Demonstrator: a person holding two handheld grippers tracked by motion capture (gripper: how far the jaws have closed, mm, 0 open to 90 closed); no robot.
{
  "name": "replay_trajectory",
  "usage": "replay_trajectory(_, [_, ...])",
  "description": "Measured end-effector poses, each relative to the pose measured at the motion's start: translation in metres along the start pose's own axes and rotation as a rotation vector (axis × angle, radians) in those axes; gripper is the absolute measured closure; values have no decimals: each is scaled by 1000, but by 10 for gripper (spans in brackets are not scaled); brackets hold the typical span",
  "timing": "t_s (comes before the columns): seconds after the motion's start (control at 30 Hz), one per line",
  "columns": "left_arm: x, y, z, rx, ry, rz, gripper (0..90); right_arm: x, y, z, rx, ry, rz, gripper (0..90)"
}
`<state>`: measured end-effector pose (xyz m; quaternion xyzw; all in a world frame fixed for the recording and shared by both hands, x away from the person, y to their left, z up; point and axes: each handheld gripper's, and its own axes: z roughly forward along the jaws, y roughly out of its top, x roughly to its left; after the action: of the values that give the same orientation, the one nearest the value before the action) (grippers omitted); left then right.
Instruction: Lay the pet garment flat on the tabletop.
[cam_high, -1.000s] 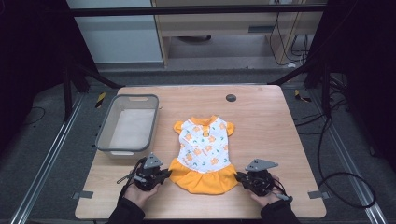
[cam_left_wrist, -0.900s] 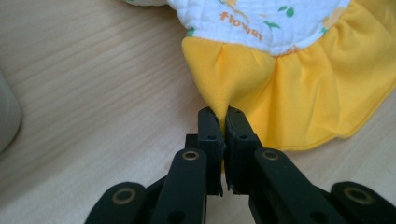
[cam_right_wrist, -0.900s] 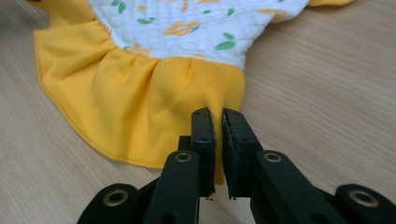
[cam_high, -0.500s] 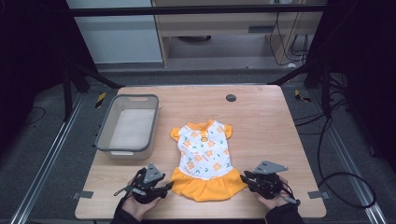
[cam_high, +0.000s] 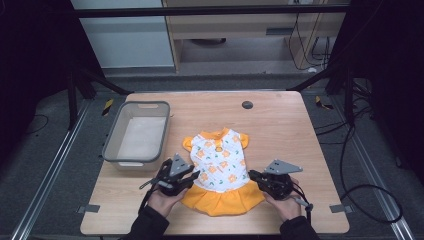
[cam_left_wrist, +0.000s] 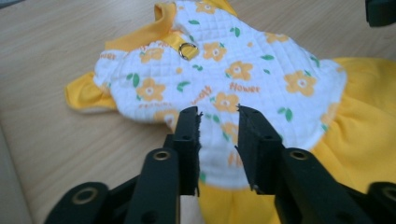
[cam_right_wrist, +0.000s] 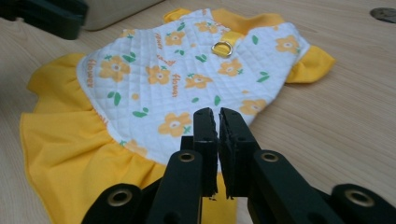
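A small dress (cam_high: 220, 165) with a white flower-print top and a yellow skirt lies flat on the wooden table (cam_high: 280, 125). My left gripper (cam_high: 195, 175) is at its left waist. In the left gripper view the gripper (cam_left_wrist: 218, 112) hovers over the dress (cam_left_wrist: 233, 70); its jaws have just been closing, a gap remains and no cloth is pinched. My right gripper (cam_high: 252, 175) is at the right waist. In the right gripper view the gripper (cam_right_wrist: 214, 112) is shut above the hem of the dress (cam_right_wrist: 187, 70), with no cloth seen between the pads.
A grey plastic bin (cam_high: 112, 145) stands at the left of the table, close to the left hand. A dark round hole (cam_high: 247, 104) marks the far middle of the tabletop. Bare wood lies to the right of the dress.
The dress slid a little toward the near edge and turned slightly. Both grippers have moved from the skirt's corners up to the waist. The left moved right toward the dress.
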<state>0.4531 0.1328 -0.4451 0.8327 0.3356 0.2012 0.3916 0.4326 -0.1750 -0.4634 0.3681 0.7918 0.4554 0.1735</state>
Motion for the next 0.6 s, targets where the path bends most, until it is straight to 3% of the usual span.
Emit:
replay_trajectory(0.13, [5, 5, 23, 15, 16, -33, 749, 4, 0, 17, 25, 9, -15, 872])
replay_trajectory(0.23, [14, -4, 39, 71, 14, -76, 750, 6, -4, 28, 58, 8, -31, 869])
replay_trajectory(0.43, [23, -23, 50, 148, 39, -90, 740, 12, -17, 38, 131, 40, -32, 866])
replay_trajectory(0.6, [21, -26, 53, 126, 46, -76, 723, 18, -21, 36, 150, 53, -42, 864])
